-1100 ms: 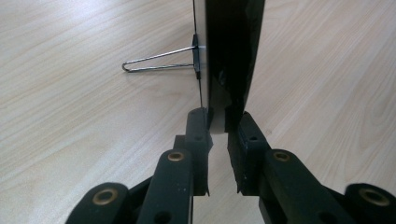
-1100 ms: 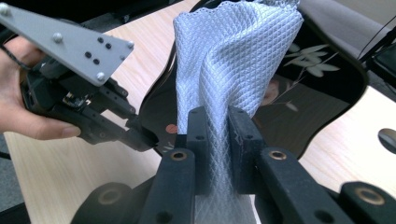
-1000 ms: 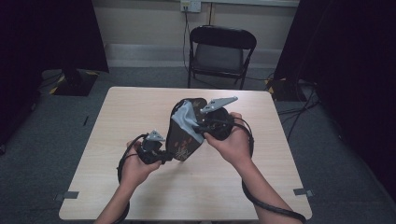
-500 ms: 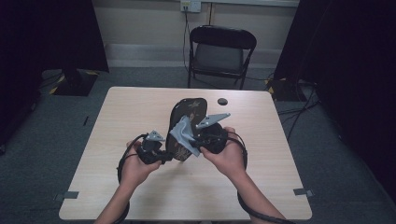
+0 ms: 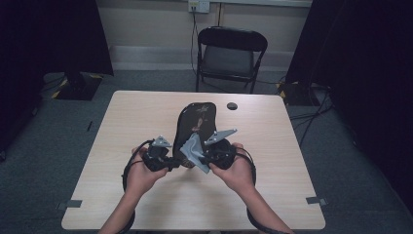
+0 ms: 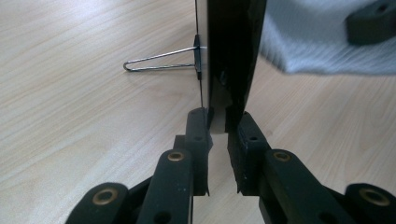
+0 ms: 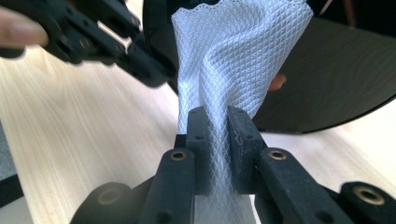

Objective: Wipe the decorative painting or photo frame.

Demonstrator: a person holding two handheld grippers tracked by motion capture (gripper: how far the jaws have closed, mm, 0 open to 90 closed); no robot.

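Lab/studio rm: black curtains [image 5: 53, 39], taped carpet [image 5: 29, 161], lone table [image 5: 136, 117] & folding chair [image 5: 231, 56].

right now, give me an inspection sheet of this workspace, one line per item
surface: light wood table, bare apart from the items below
job's things: glossy black board held on edge; white mesh cloth against its lower part
clutter: small dark round thing near the table's far edge; wire clip on the board's edge
grippers: left gripper shut on the board's edge; right gripper shut on the cloth
cables: one black cable loops from the left gripper; more run on the floor at right
surroundings: black folding chair behind the table, dark curtains either side, grey carpet
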